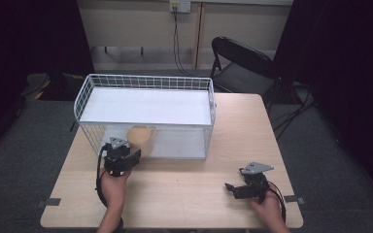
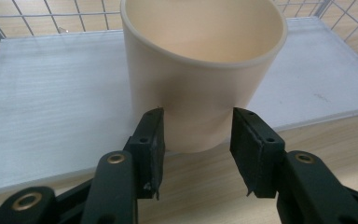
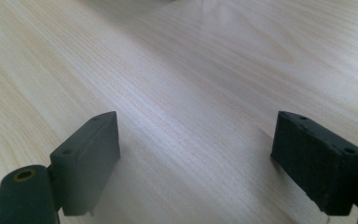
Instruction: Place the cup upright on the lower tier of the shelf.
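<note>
Looking down from the high view, a pale wooden worktop sits on a grey floor. A white wire basket stands on the far half of it, with a flat white board on top. A cream cup stands at the open front of the basket, near its left end, and its handle pokes out to the right. The left hand-held gripper is just in front of the cup and points at it, with the person's left hand holding it from behind. The right hand-held gripper rests low over the worktop at the near right, well apart from the cup and the basket, and it points to the left. A black folding chair stands behind the worktop.

From the left gripper view, the cup is very close and upright. It stands on a white sheet at the edge where the wood begins. The left hand-held gripper has one black jaw on each side of the cup's bottom part. The left jaw looks like it touches the cup wall. The right jaw is just beside the wall, and I cannot tell if it presses on it. White wires of the basket run along the top.

From the right gripper view, the right hand-held gripper has its two black jaws wide apart. Bare wood lies between them.
</note>
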### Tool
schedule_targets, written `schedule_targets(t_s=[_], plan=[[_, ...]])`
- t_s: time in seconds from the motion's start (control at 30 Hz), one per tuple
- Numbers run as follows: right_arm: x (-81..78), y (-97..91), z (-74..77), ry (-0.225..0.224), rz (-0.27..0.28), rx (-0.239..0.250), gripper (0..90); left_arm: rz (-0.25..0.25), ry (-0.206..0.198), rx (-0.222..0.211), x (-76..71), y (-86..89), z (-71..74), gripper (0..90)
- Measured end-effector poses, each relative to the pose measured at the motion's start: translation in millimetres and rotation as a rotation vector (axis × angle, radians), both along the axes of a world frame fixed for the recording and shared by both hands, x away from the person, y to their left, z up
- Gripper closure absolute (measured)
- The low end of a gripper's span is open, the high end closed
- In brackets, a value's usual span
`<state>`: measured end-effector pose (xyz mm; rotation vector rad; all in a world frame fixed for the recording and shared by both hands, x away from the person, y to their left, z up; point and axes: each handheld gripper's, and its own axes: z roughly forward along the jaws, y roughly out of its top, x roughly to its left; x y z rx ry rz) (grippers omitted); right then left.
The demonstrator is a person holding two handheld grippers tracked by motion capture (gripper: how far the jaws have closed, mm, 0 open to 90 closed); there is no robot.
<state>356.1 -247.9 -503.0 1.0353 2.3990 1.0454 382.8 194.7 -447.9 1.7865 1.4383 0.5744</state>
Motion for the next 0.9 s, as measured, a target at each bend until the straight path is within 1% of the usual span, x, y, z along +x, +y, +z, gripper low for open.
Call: schedule_targets(t_s=[0.17,0.2,0.23,0.37,0.53,0.6,0.63,0.7,0.73,0.77,0.8,0.83,0.87,0.9], plan=[[0.0,0.0,0.0,0.000,0.000,0.000,14.5,0.002,0.000,-0.001,2.2,-1.2,-0.7,59.3],[0.0,0.0,0.0,0.000,0.000,0.000,14.5,0.004,-0.002,0.001,2.9,-2.4,-1.7,59.3],[0.0,0.0,0.0,0.000,0.000,0.000,14.5,0.002,0.001,0.013,3.2,-2.2,-2.0,61.8],[0.0,0.0,0.0,0.000,0.000,0.000,14.5,0.003,0.000,0.012,5.5,-3.1,-3.4,64.5],[0.0,0.0,0.0,0.000,0.000,0.000,14.5,-0.009,0.008,0.015,9.1,-3.3,-1.9,66.6],[0.0,0.0,0.0,0.000,0.000,0.000,14.5,-0.009,0.007,0.009,9.5,-3.6,-1.1,66.8],[-0.1,0.0,0.0,0.000,0.000,0.000,14.5,-0.016,0.008,0.011,9.2,-3.2,-0.6,66.2],[0.0,0.0,0.0,0.000,0.000,0.000,14.5,-0.013,0.007,0.001,8.1,-3.2,0.0,61.9],[-0.1,0.0,0.0,0.000,0.000,0.000,14.5,-0.010,0.002,-0.015,7.6,-3.3,0.1,59.2],[-0.1,0.0,0.0,0.000,0.000,0.000,14.5,-0.017,0.007,-0.011,7.2,-2.3,0.7,56.6],[-0.1,0.0,0.0,0.000,0.000,0.000,14.5,-0.015,0.010,-0.017,6.9,-1.9,1.1,51.7],[0.0,0.0,0.0,0.000,0.000,0.000,14.5,-0.012,0.002,-0.022,6.3,-1.6,1.6,45.9],[-0.1,0.0,0.0,0.000,0.000,0.000,14.5,-0.018,0.002,-0.019,5.9,-0.8,2.1,41.6],[-0.1,0.0,0.0,0.000,0.000,0.000,14.5,-0.025,0.006,-0.024,5.8,-0.3,2.3,40.2]])
